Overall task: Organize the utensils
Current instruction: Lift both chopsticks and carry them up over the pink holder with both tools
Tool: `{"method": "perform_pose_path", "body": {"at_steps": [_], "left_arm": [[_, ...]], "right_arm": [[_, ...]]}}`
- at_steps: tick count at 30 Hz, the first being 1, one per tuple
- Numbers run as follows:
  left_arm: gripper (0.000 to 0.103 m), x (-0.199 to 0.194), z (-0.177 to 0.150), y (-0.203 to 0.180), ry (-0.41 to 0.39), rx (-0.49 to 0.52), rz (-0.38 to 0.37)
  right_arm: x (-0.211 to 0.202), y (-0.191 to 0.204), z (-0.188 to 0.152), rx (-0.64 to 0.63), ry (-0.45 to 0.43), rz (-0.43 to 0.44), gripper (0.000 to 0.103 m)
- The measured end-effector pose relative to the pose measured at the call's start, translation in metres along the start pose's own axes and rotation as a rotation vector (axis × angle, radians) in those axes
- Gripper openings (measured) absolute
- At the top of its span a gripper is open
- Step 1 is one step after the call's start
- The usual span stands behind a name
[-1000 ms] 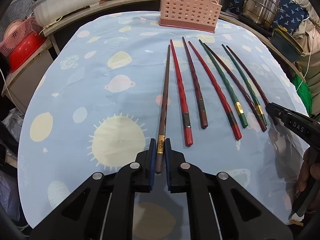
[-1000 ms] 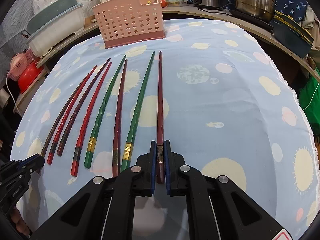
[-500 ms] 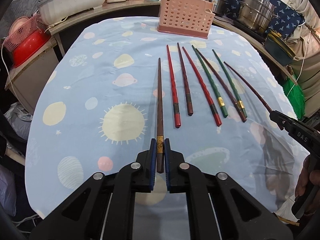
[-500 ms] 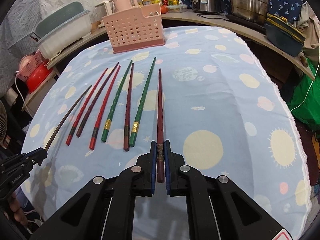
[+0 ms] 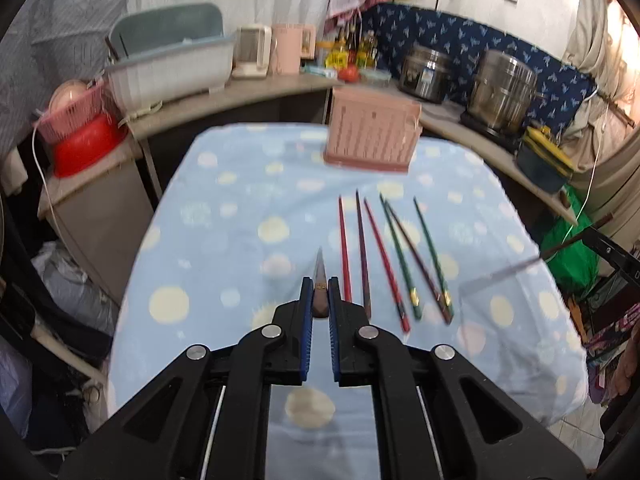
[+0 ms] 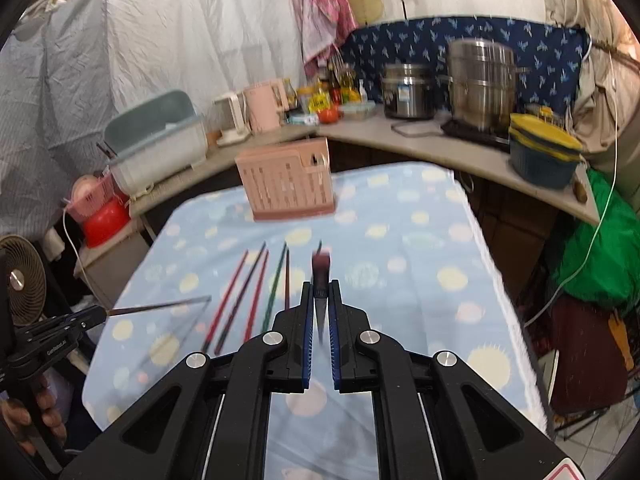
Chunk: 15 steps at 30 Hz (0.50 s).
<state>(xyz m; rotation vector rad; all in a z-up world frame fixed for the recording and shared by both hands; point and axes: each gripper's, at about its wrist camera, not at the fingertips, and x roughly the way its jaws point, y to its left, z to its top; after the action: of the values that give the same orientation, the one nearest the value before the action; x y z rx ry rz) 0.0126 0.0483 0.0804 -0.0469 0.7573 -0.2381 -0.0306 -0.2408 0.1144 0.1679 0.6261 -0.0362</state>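
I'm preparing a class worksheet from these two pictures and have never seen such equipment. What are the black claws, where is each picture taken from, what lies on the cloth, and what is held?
There is no robot here: a person holds a two-finger gripper in each hand, each with a camera looking along its fingers. One picture comes from the left gripper, the other from the right gripper. Each is shut on one dark chopstick, raised off the table. Six chopsticks, red, green and dark, lie side by side on the blue planet-patterned tablecloth. A pink holder stands at the far end.
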Motion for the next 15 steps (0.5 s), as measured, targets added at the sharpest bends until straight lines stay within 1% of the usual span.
{"method": "perform_pose_path", "body": {"at_steps": [5,8,11,15], "left_arm": [[0.007,-0.019,0.049,-0.001,-0.097,-0.001,-0.003],[0.007,-0.026,0.077,-0.005,-0.145,0.006,-0.011],[0.007,-0.028,0.1,-0.011,-0.183,0.023,-0.006],[0.007,-0.022,0.13,-0.016,-0.209,0.033,-0.01]], "right_arm": [[-0.009,0.001,0.036,-0.007,-0.062,0.024,0.007],[-0.006,0.003,0.054,-0.007,-0.087,0.036,0.007],[-0.002,0.005,0.068,-0.01,-0.106,0.051,0.007],[0.012,0.008,0.089,-0.012,-0.123,0.06,0.007]]}}
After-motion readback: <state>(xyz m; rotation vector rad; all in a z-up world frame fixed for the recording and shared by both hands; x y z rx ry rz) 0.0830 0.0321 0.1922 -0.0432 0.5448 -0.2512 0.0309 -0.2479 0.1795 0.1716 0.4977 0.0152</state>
